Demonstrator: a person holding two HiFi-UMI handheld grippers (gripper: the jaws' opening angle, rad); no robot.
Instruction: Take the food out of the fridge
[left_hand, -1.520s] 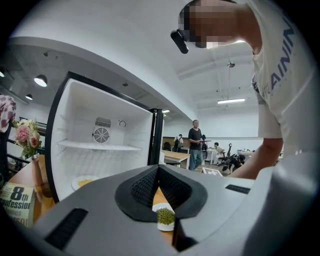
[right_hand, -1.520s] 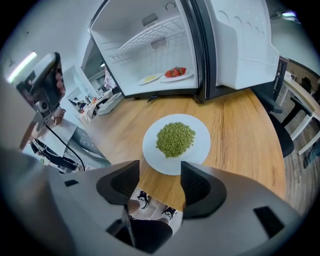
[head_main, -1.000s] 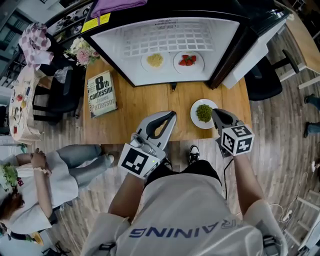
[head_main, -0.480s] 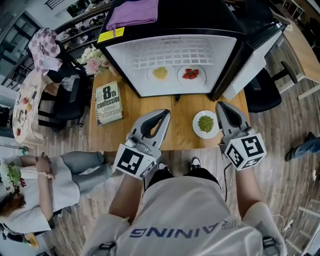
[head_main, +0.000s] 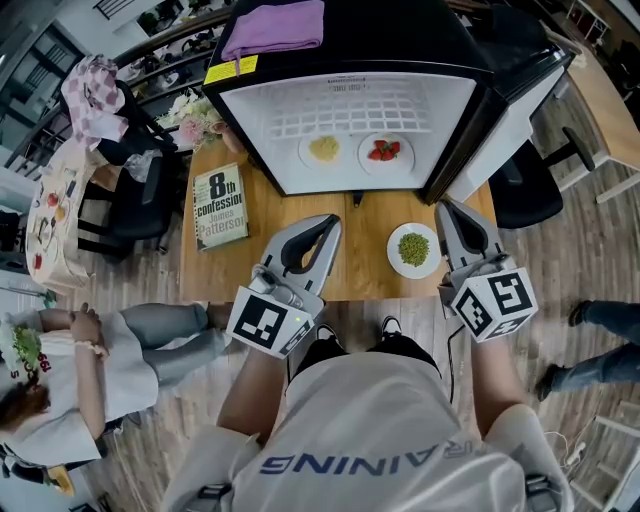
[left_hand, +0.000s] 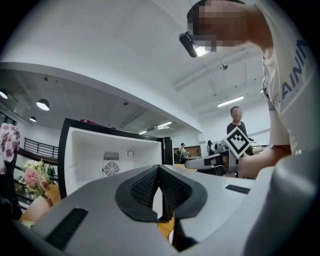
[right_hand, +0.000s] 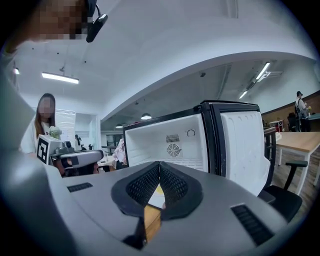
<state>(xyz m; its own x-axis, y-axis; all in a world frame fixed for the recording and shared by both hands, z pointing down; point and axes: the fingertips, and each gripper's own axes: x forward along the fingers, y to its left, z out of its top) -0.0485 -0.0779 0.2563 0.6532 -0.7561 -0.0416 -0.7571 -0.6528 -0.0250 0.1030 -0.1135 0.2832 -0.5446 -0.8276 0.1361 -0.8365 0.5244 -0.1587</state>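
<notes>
The small fridge (head_main: 250, 120) stands open on the wooden table (head_main: 300, 215). On its floor sit a plate of yellow food (head_main: 324, 150) and a plate of strawberries (head_main: 386, 151). A plate of green food (head_main: 414, 248) lies on the table in front of the fridge door. My right gripper (head_main: 447, 207) hovers just right of that plate, shut and empty. My left gripper (head_main: 325, 222) hangs over the table's front middle, jaws closed on nothing. The left gripper (left_hand: 158, 169) and the right gripper (right_hand: 159, 164) both point level at the fridge (right_hand: 170, 142).
A book (head_main: 220, 207) lies on the table's left part, with flowers (head_main: 190, 125) behind it. A purple cloth (head_main: 275, 25) lies on the fridge top. The open door (head_main: 500, 110) swings right, near a black chair (head_main: 525, 180). A person (head_main: 60, 380) sits at left.
Both grippers have risen, the right one more, lifting away from beside the green food plate, which stays on the table.
</notes>
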